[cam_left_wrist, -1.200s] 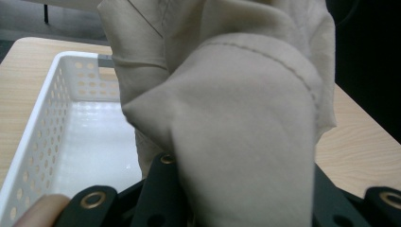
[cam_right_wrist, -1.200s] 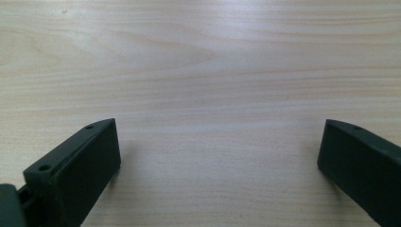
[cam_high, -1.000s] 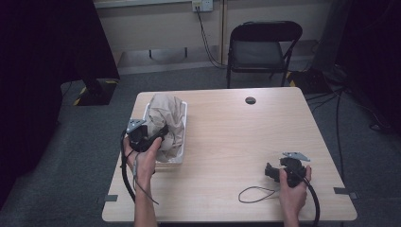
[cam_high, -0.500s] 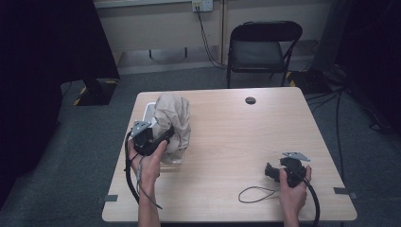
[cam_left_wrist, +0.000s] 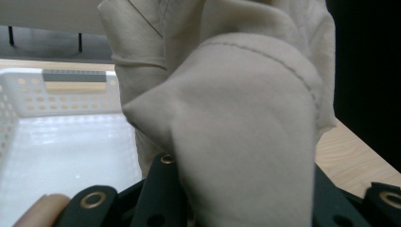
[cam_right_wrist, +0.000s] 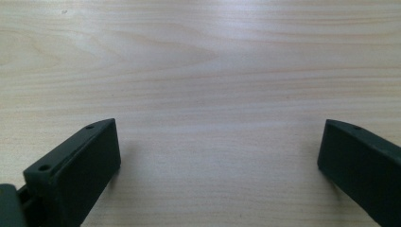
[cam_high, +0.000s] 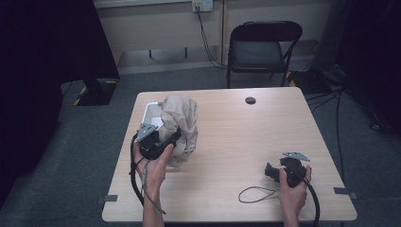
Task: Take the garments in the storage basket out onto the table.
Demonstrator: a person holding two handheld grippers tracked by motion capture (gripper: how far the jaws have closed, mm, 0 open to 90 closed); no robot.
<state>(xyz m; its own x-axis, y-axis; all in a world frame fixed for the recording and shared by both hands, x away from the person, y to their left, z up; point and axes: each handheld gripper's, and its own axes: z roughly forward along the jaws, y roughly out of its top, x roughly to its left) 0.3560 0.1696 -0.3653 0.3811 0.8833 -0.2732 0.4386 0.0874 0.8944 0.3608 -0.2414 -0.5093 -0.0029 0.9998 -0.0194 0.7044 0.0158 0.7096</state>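
At the table's left side, I keep my left gripper (cam_high: 166,142) clamped on the beige cloth (cam_high: 180,120), lifted above the white basket (cam_high: 150,112) so it hangs free. My right gripper (cam_high: 276,171) rests wide-jawed and empty on the table (cam_high: 246,142), kept clear.

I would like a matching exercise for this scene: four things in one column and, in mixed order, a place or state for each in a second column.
Things:
1. beige cloth
2. white basket
3. right tool
4. black chair

Places or states:
A. on the floor beyond the table's far edge
B. open, resting near the table's front right edge
C. gripped by the left tool and lifted
D. perforated walls, on the table's left side beside the lifted cloth

Pairs: 1-C, 2-D, 3-B, 4-A
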